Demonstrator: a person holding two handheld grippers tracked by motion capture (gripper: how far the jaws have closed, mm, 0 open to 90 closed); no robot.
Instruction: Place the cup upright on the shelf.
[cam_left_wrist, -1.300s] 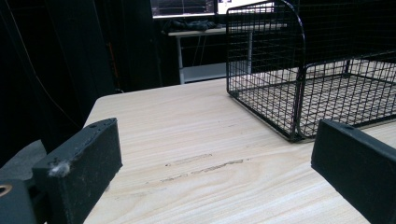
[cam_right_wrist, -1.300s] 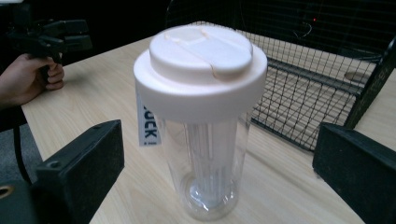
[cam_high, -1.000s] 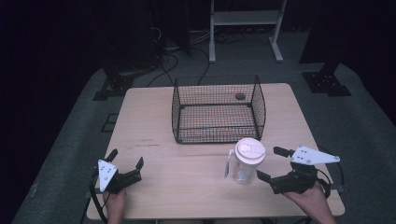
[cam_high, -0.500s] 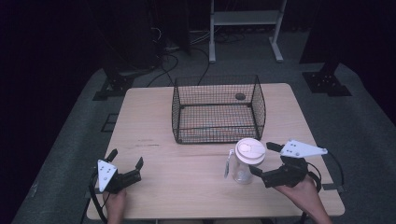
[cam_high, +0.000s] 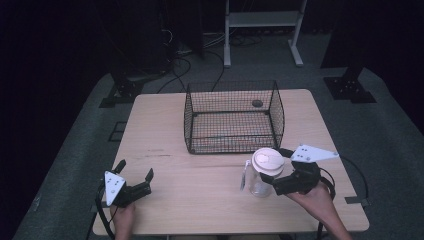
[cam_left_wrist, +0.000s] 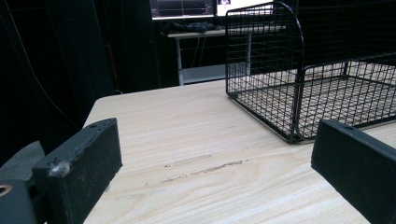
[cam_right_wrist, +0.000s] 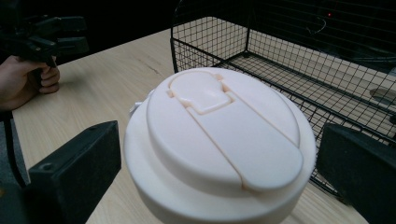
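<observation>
Closing in, right gripper (cam_high: 274, 169) reaches cup (cam_high: 265, 171)

Lab or recording studio: dark curtained surround, grey carpet, lone wooden desk (cam_high: 210, 200), stand bases (cam_high: 350, 90) and cables (cam_high: 180, 65) beyond desk's far edge, monitor on far desk (cam_left_wrist: 187, 7).

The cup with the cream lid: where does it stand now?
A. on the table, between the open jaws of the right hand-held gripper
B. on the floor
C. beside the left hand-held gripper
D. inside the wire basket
A: the cup stands on the table in front of the wire basket, with the right hand-held gripper open around its lid.
</observation>
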